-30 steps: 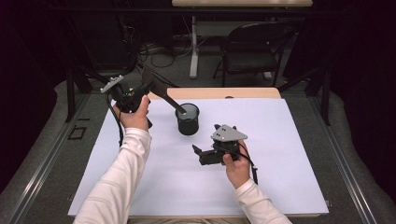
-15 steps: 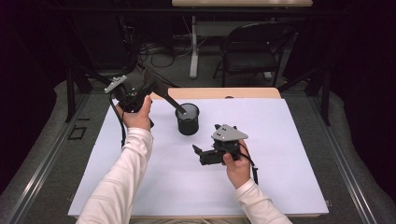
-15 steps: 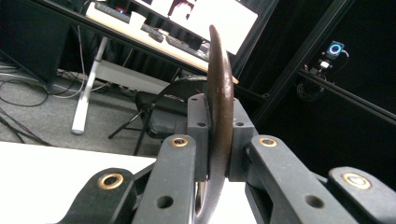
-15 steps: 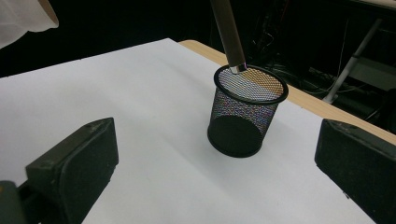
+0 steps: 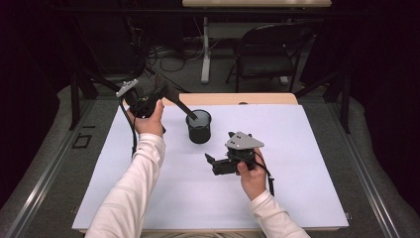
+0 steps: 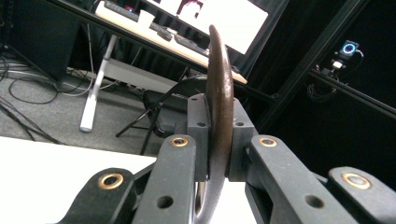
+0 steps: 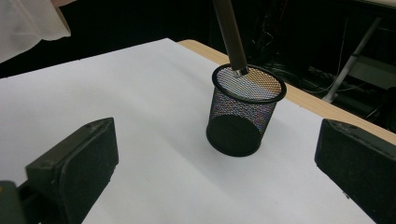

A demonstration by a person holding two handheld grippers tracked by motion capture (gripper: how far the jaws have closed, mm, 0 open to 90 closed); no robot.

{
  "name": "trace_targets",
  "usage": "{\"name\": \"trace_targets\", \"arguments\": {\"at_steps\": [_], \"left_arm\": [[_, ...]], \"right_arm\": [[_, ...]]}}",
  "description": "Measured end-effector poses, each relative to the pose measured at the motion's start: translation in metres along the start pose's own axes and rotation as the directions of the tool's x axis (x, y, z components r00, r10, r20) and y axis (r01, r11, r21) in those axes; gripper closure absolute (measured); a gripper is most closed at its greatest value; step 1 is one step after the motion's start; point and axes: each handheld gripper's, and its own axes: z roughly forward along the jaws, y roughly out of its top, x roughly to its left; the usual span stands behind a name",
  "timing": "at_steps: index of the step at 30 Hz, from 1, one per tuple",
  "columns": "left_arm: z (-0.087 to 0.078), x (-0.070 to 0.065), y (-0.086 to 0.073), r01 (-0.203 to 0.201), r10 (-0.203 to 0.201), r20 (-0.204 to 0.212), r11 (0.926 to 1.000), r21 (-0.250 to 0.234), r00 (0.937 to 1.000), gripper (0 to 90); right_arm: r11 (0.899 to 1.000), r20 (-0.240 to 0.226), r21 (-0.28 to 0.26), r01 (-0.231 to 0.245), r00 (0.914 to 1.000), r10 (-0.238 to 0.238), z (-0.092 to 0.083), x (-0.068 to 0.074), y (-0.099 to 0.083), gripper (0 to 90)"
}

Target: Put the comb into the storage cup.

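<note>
My left gripper [image 5: 157,93] is raised over the table's far left and is shut on a dark brown long-handled utensil [image 5: 181,105]. In the left gripper view its curved brown blade [image 6: 219,84] stands edge-on between the pads. The handle slants down to the right, and its end [image 7: 232,42] rests in the mouth of a black mesh cup [image 5: 199,130] standing upright mid-table. My right gripper [image 5: 212,164] lies low on the table in front of the cup, open, pointing at it. Its pads [image 7: 79,163] stand wide apart with nothing between them.
A white sheet [image 5: 307,163] covers the wooden table [image 5: 237,99]. Beyond the far edge stand a black folding chair [image 5: 270,54], a desk leg [image 5: 205,49] and floor cables. Black frame bars [image 5: 74,94] flank the table.
The left hand has shifted slightly with the utensil; the handle's end stays at the cup's mouth. The right gripper has not moved.
</note>
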Motion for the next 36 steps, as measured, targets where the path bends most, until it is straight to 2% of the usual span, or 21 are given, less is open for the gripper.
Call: {"name": "trace_targets", "arguments": {"at_steps": [15, 36], "left_arm": [[0.016, 0.001, -0.013, 0.006, -0.005, -0.024, 0.9993, 0.036, 0.9997, 84.2], [0.032, -0.006, -0.032, -0.002, 0.004, -0.024, 0.9960, 0.090, 0.9997, 84.2]], "right_arm": [[1.000, -0.002, -0.009, -0.010, 0.9999, 0.010, -0.002, -0.003, 0.000, 0.0], [1.000, -0.005, -0.011, -0.015, 0.9999, 0.015, -0.003, -0.005, 0.000, 0.0]]}}
